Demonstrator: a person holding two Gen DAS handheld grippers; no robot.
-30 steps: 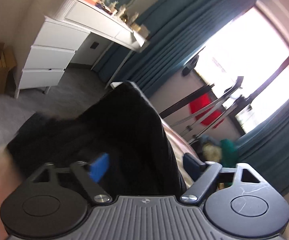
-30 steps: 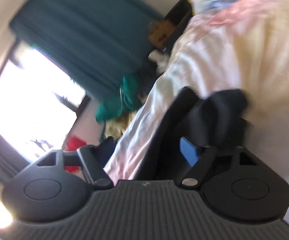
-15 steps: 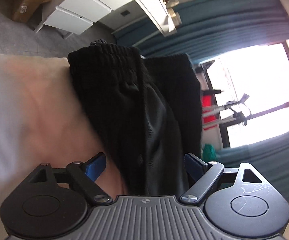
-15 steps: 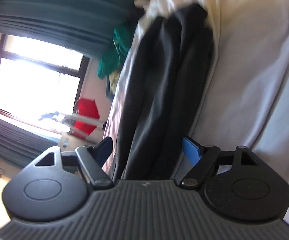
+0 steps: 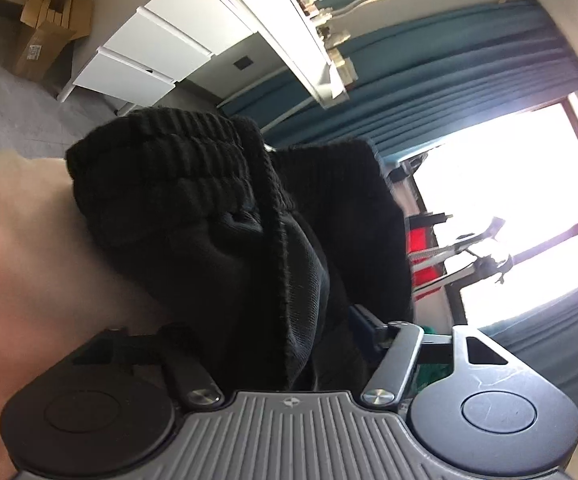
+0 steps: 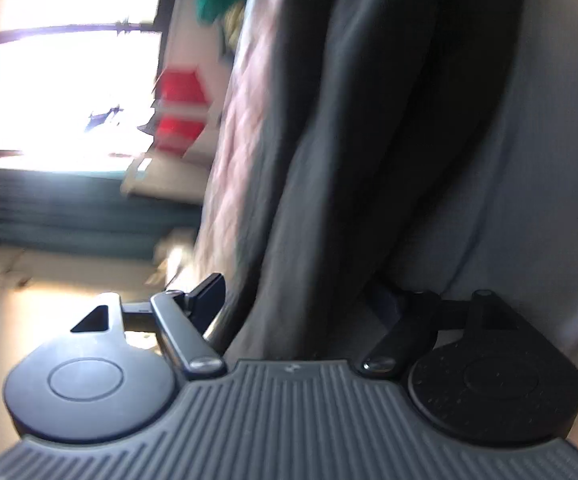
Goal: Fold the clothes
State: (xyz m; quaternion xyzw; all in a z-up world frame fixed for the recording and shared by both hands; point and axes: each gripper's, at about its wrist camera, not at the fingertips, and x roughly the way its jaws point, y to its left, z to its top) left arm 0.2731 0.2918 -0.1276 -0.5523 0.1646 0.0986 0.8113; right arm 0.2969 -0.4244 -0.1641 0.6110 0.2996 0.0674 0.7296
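Black shorts [image 5: 217, 216] are matt knit cloth with a ribbed waistband [image 5: 169, 152]; the bedsheet [image 6: 537, 160] looks smooth, soft cotton.

Both grippers have closed in on the black shorts [image 5: 225, 240], which now fill more of each view, bunching between the fingers [image 6: 209, 300].

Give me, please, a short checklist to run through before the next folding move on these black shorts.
1. Left gripper has cloth between its fingers: ok, black shorts fill the gap.
2. Right gripper has cloth between its fingers: ok, the dark fabric runs through it.
3. Both grips firmly clamped: cannot tell, the fingertips are hidden by cloth.
4. Waistband resting on the bed sheet: ok.
5. Fabric lying flat: not ok, bunched near the waistband.
6. Right view sharp enough to judge edges: not ok, blurred.
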